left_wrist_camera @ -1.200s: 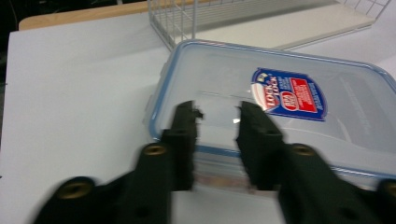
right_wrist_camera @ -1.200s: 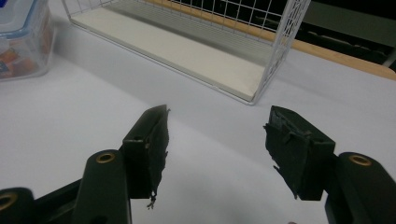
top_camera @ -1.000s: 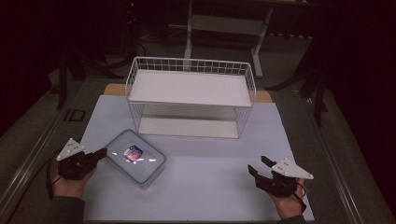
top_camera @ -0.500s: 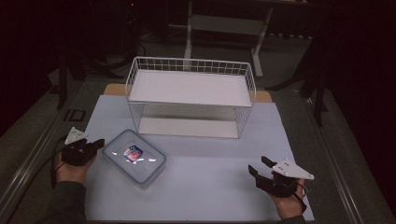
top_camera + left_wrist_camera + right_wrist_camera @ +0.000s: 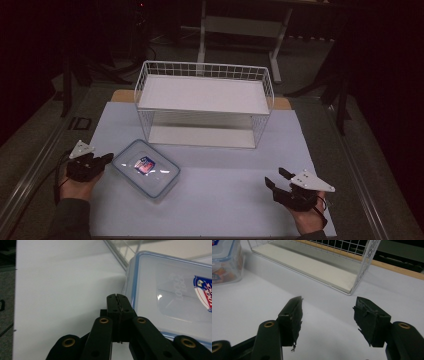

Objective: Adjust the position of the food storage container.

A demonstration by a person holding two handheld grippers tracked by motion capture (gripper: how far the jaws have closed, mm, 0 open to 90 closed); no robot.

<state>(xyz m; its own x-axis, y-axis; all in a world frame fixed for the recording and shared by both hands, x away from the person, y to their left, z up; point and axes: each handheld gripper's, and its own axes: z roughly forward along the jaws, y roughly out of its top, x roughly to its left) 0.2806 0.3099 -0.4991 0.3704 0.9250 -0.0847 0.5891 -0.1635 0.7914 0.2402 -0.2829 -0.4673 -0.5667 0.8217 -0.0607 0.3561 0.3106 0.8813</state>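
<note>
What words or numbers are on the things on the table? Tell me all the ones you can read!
Embossed mark on the clear lid of the plastic box: shows mirrored and faint, too blurred to read.
Red, white and blue label inside the box: letters blurred and cut off by the picture's edge, not readable.
Same label in the high view: too small to read.
White wire basket: no writing to be seen.

You see a clear, glossy plastic box (image 5: pixel 146 168) with a blue-edged lid, a white-coated wire metal rack (image 5: pixel 204 102) with matt white shelves, a smooth matt pale sheet (image 5: pixel 225 190) over a wooden board (image 5: pixel 283 103), and matt black plastic jaws with frayed pads (image 5: pixel 297 315).
</note>
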